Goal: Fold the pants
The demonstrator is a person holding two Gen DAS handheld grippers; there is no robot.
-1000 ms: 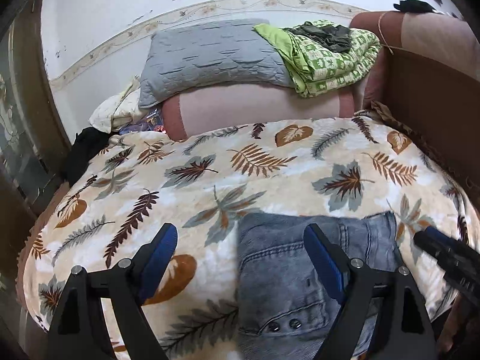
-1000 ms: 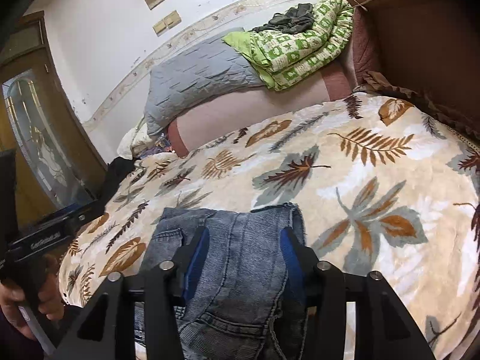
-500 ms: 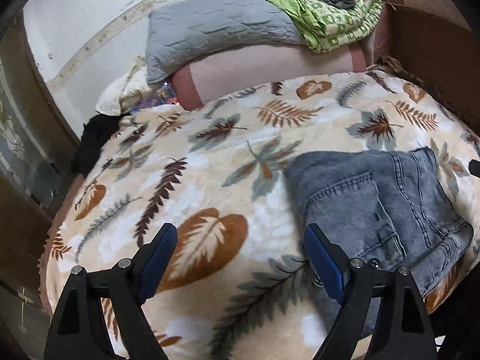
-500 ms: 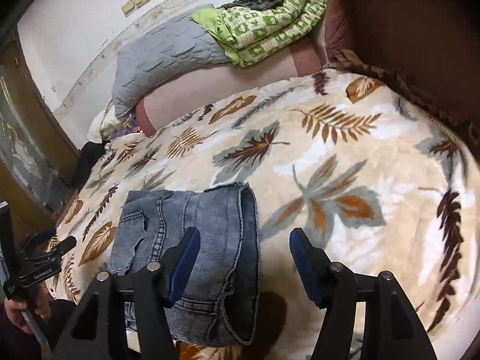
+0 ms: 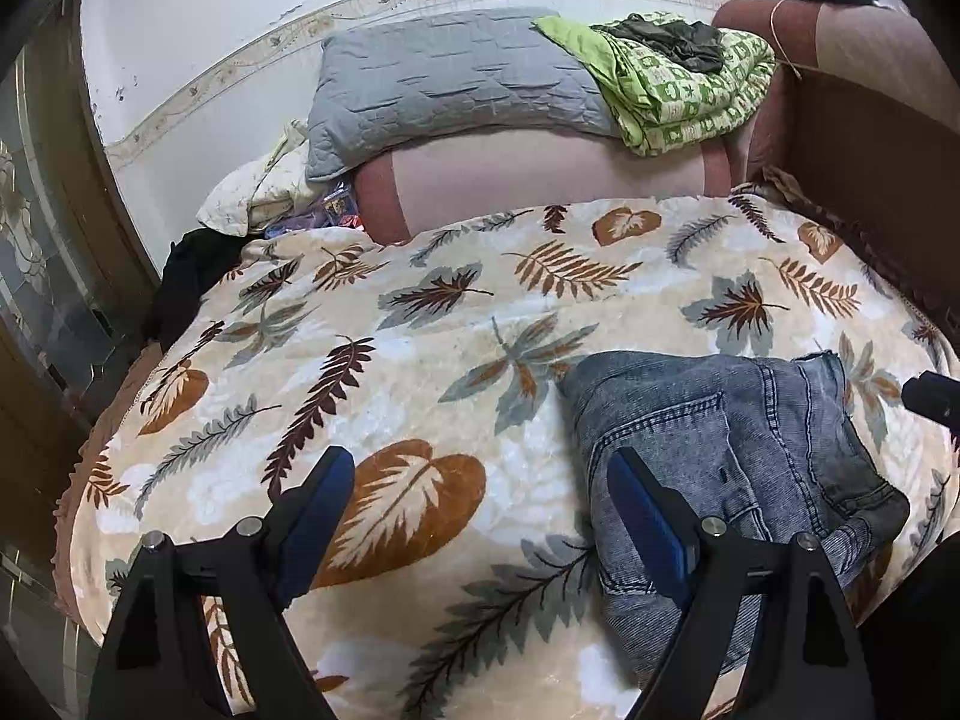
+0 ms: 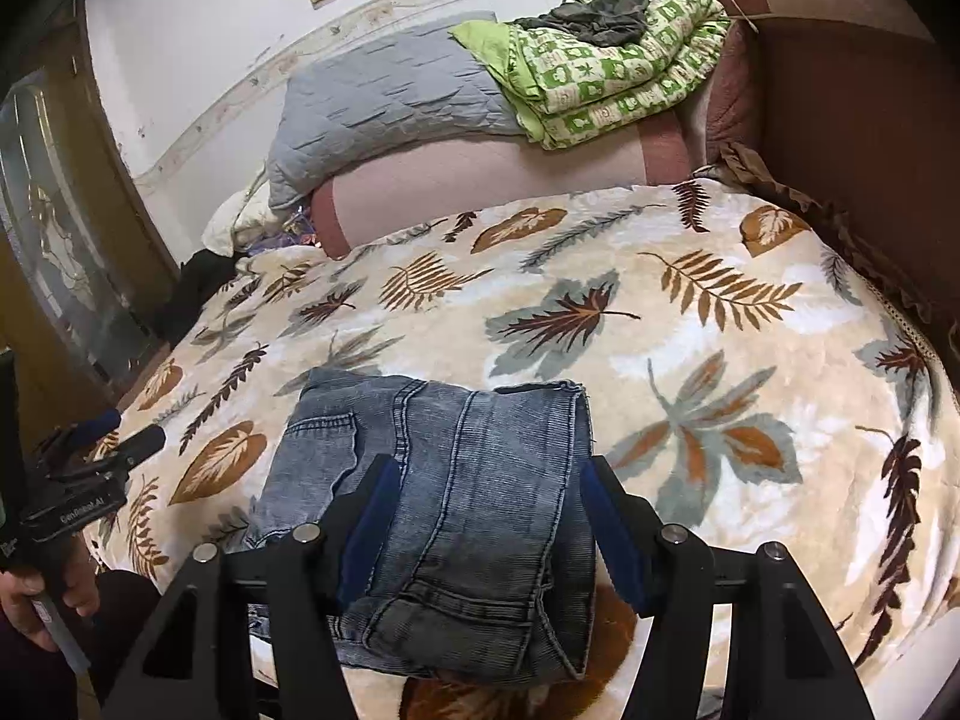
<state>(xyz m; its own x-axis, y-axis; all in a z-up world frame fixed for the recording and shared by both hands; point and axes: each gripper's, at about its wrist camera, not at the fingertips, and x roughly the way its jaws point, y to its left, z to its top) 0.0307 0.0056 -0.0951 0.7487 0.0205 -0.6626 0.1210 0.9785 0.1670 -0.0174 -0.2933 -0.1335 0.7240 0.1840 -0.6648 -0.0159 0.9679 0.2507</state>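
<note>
- Two grippers hover over the folded jeans [image 6: 456, 480], which lie on the leaf-print blanket [image 6: 690, 312] near its front edge;
- left gripper [image 5: 474, 510]: jaws spread wide, empty, beside the jeans;
- right gripper [image 6: 486, 525]: jaws apart above the denim, gripping nothing.

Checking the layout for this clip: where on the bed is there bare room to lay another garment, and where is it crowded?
Free: the leaf-print blanket between the folded jeans and the pink bolster, and the stretch to the jeans' right toward the brown sofa arm. Also left of the jeans in the left wrist view. Crowded: the head end, with grey pillow, green quilt and loose clothes.
</note>
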